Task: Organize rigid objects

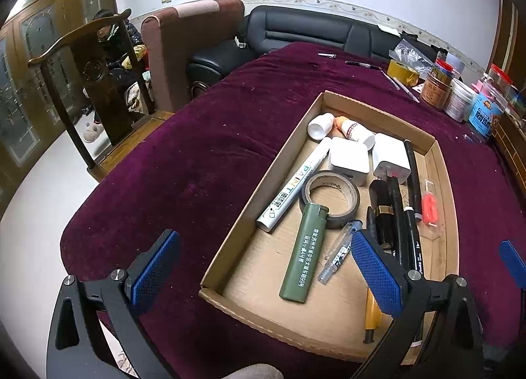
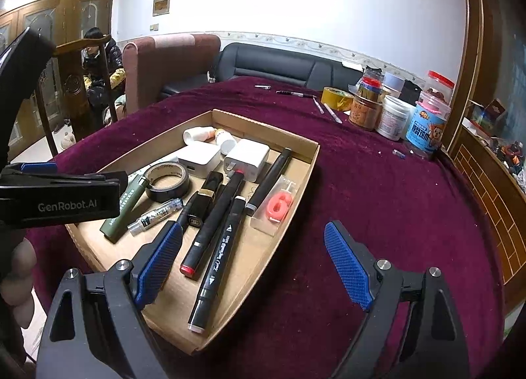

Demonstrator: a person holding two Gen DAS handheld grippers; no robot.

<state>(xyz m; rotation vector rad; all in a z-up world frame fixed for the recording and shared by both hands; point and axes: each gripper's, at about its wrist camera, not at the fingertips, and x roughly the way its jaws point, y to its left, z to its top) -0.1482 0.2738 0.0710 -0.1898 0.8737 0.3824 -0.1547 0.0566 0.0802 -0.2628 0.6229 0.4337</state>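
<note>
Left gripper (image 1: pixel 263 267) wide, empty, poised over near end of cardboard tray (image 1: pixel 371 104). Right gripper (image 2: pixel 253 264) wide, empty, hovering at tray's right edge. Rigid items already gathered inside, likely sorted by shape: green lighter (image 1: pixel 302 254), white paint marker (image 1: pixel 296 185), black tape roll (image 1: pixel 330 194), white chargers (image 1: pixel 348 158), markers (image 2: pixel 220 264). Desk (image 2: pixel 394 214) draped in plush maroon velvet.

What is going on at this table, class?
A person holds a claw in each hand over a cardboard tray on a purple cloth. The tray already holds small things: a green lighter, a roll of tape, two white chargers, markers and a pink candle. The left claw and right claw are both open and hold nothing.
</note>
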